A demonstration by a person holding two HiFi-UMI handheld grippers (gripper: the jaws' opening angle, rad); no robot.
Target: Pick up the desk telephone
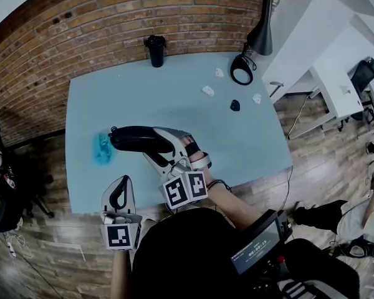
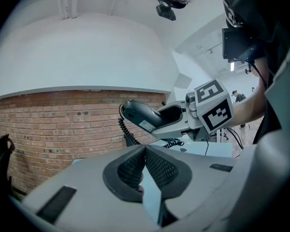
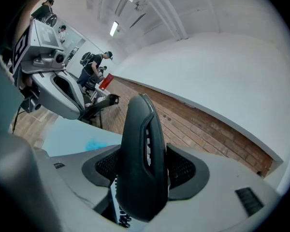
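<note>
**A:** Head view first: where's the handset?
**B:** Off the table, over its 8 o'clock side, clamped in the right gripper. The left gripper hangs by the near edge, about 7 o'clock.
**A:** Left gripper view?
**B:** Its jaws are pressed together with nothing between. The handset shows toward 1 o'clock, and its cord dangles beneath.
**A:** Right gripper view?
**B:** Both pads bite the handset's middle, one per side, so it looks balanced. My advice: raise it slowly and straight, squeeze evenly, and mind the cord, since a taut coil could tug the handset askew
</note>
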